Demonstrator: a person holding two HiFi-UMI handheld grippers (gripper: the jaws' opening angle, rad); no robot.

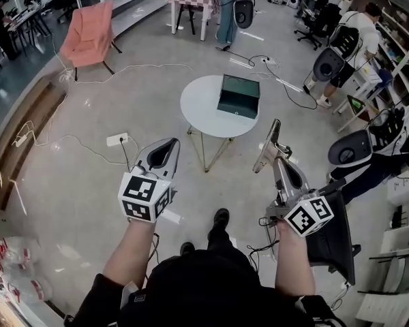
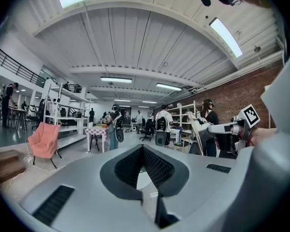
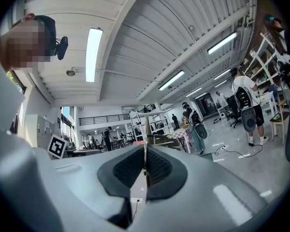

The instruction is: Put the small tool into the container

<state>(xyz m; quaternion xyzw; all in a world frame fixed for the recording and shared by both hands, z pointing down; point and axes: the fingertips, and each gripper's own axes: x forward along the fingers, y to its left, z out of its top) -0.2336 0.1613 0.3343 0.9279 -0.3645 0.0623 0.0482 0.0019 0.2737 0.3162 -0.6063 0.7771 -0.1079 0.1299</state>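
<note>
The round white table [image 1: 194, 111] carries the open dark-green box container [image 1: 238, 95]. Well short of it, the left gripper [image 1: 172, 147] is closed on nothing. The right gripper [image 1: 274, 131] pinches what looks like a thin flat metal tool [image 3: 145, 151]. Reaching the box and dropping the tool in are still left.

No legible words, brand names or numbers in any view. The only printed signs are black-and-white square code markers on the left marker cube [image 1: 145, 197] and the right marker cube [image 1: 309, 216]. They are block patterns only, with no letters or digits.
</note>
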